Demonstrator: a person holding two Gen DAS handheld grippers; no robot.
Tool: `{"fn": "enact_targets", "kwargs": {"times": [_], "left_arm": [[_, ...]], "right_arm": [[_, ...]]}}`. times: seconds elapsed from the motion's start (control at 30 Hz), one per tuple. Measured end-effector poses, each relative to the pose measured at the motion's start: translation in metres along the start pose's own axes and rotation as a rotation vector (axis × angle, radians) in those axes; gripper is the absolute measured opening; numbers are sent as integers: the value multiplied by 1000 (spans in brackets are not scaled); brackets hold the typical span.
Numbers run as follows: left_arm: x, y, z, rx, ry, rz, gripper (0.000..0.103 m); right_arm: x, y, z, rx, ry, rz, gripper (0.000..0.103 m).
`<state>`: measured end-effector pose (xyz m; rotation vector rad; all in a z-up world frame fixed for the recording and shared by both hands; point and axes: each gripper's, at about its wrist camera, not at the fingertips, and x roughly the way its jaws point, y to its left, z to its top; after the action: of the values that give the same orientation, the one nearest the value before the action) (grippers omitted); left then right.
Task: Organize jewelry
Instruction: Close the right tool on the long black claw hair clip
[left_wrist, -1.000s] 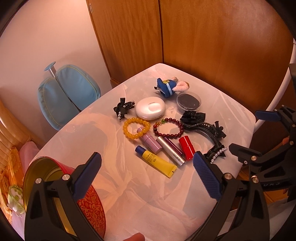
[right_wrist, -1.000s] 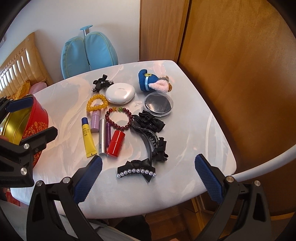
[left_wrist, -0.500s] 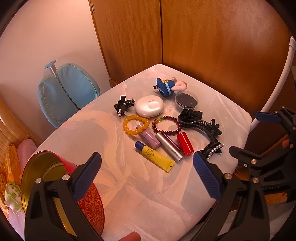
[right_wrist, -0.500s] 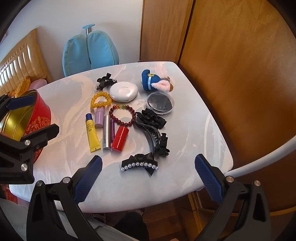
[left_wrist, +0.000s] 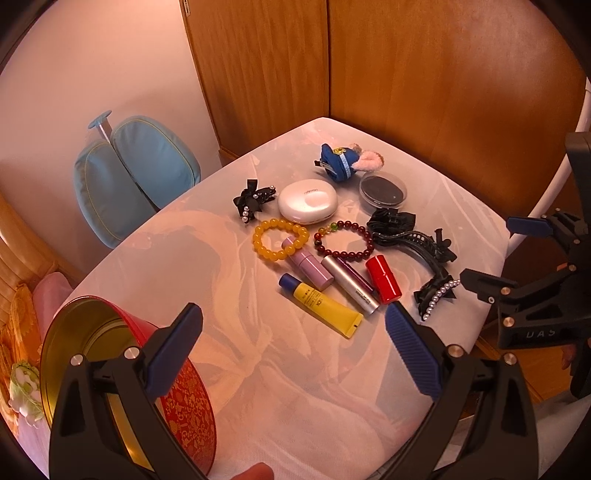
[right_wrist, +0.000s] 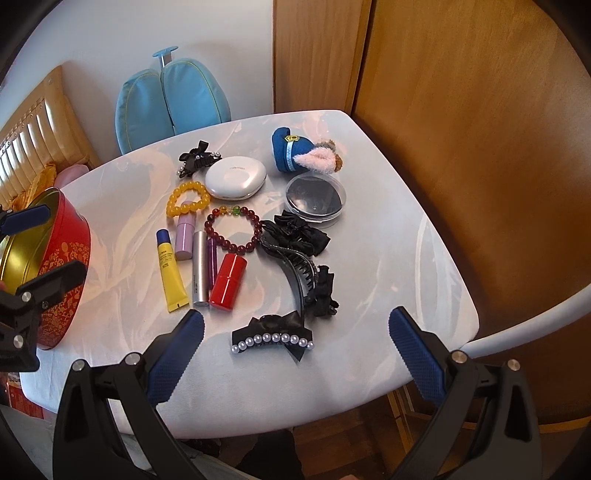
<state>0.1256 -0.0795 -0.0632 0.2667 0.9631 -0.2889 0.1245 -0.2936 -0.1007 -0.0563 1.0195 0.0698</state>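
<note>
Left wrist view: our left gripper (left_wrist: 291, 350) hangs above the near part of the tabletop (left_wrist: 258, 387) with its jaws spread wide and nothing between them. Our right gripper (right_wrist: 295, 350) hovers over the near edge, likewise spread and empty, with the pearl bow clip (right_wrist: 273, 338) lying just beyond the gap between its fingers.

At the near left corner stands the open red tin (left_wrist: 122, 391), gold inside. The jewelry lies in a cluster toward the far half of the tabletop. The yellow bead bracelet (left_wrist: 279, 240) sits beside the dark red bead bracelet (left_wrist: 343, 240), both just in front of the white case (left_wrist: 307, 201). A small black bow clip (left_wrist: 253, 197) lies left of that case.

In front of the bracelets we see a lilac tube (left_wrist: 306, 264), a yellow tube (left_wrist: 321, 304), a silver tube (left_wrist: 351, 284) and a red lipstick (left_wrist: 383, 278), side by side. Toward the right edge a black claw clip (right_wrist: 295, 258) curves beside a black ribbon bow (right_wrist: 303, 232). Near the far corner rest a round dark compact (right_wrist: 316, 199) and a blue plush hat (right_wrist: 304, 151).
</note>
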Motion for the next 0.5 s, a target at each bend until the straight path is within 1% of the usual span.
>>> {"fn": "enact_targets", "kwargs": {"times": [0.13, 0.23, 0.33, 0.5], "left_arm": [[19, -1, 9, 27, 7, 37, 96], [34, -3, 16, 14, -16, 36, 96], [54, -8, 22, 4, 24, 41, 96], [68, -11, 23, -43, 71, 3, 96]], "right_arm": [[29, -9, 6, -5, 37, 14, 101], [51, -12, 12, -48, 50, 6, 101], [73, -16, 18, -78, 67, 13, 101], [95, -19, 25, -113, 87, 28, 101]]}}
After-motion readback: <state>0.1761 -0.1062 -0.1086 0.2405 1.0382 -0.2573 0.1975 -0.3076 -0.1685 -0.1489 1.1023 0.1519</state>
